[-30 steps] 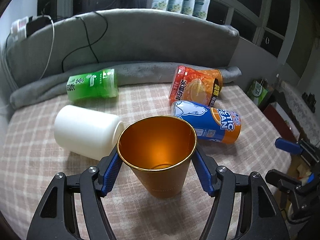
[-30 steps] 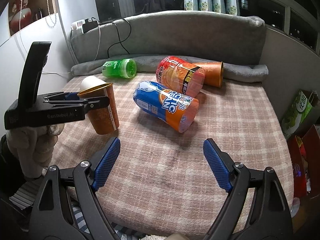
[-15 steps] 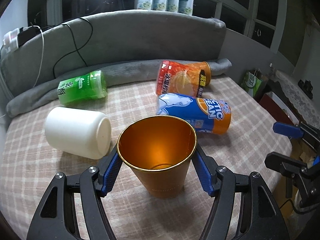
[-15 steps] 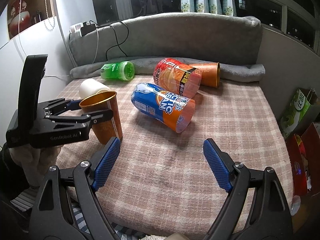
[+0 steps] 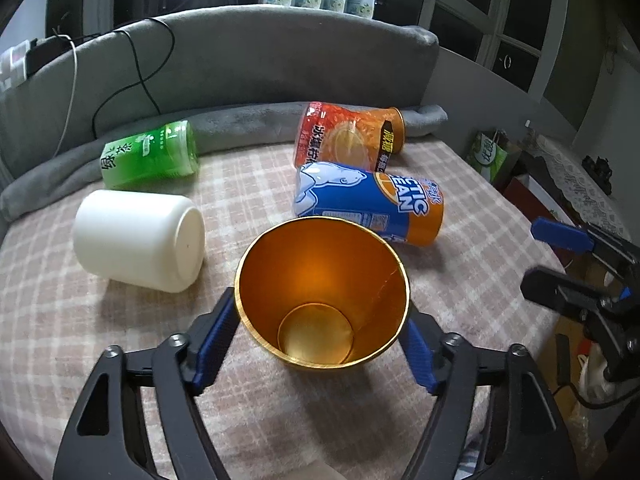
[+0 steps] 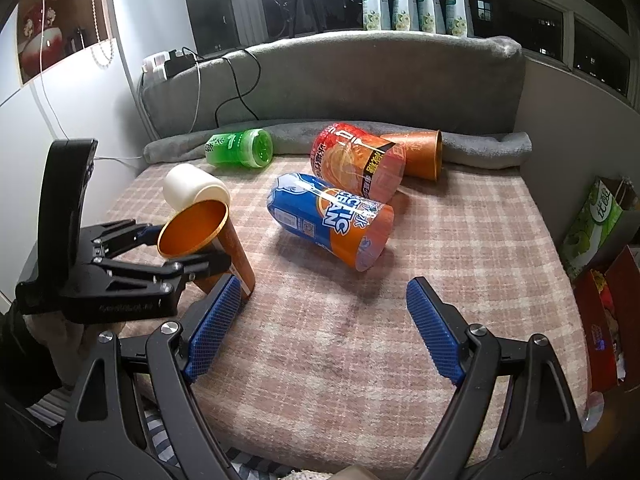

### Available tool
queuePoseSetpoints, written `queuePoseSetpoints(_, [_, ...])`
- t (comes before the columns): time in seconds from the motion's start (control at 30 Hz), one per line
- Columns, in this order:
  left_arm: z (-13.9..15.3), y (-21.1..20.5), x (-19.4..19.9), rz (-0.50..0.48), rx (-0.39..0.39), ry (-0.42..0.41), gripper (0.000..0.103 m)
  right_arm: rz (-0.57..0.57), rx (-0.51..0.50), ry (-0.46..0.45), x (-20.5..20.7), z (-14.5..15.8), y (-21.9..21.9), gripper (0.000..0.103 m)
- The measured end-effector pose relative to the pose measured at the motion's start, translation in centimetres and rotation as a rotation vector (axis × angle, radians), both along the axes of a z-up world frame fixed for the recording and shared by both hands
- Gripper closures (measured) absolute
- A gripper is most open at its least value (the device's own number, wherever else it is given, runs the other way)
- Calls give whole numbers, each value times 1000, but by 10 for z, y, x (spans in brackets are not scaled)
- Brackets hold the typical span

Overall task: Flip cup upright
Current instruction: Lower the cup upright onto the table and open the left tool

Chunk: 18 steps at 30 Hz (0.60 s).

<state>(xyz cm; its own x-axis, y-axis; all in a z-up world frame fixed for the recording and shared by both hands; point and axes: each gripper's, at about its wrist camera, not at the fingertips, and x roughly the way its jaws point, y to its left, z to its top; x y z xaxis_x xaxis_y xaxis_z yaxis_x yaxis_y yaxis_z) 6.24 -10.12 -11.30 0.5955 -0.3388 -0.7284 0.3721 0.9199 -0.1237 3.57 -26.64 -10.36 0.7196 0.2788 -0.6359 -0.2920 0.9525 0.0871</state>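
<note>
I'm clamping the cup (image 5: 320, 300) in my left gripper (image 5: 316, 340), tilted mouth-up with its base on the blanket (image 6: 360, 340). I'm levelling it before releasing; my right gripper (image 6: 324, 328) is hanging spread wide, holding nothing.

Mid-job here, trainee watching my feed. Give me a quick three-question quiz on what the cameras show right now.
1. True or false: the right gripper is shut on a cup.
2. Multiple choice: the gold cup in the left gripper is
A) lying flat on the blanket
B) mouth up but tilted, base near the blanket
C) upside down
3. Short answer: which cup lies just left of the gold cup in the left wrist view?

Key
1. False: it is open and holds nothing.
2. B: the right wrist view shows it leaning.
3. The white cup, on its side on the checked blanket.
</note>
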Motion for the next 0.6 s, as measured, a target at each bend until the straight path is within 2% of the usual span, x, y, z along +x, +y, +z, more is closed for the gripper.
queuePoseSetpoints(0.2, [2, 8, -11, -5, -4, 6, 26, -11, 30, -18, 4, 4, -1, 16])
queuePoseSetpoints(0.33, [5, 20, -18, 26, -16, -3, 26, -24, 38, -41, 8, 8, 1, 16])
queuePoseSetpoints(0.6, [31, 46, -41, 117, -38, -128, 26, -65, 33, -104, 10, 18, 8, 16])
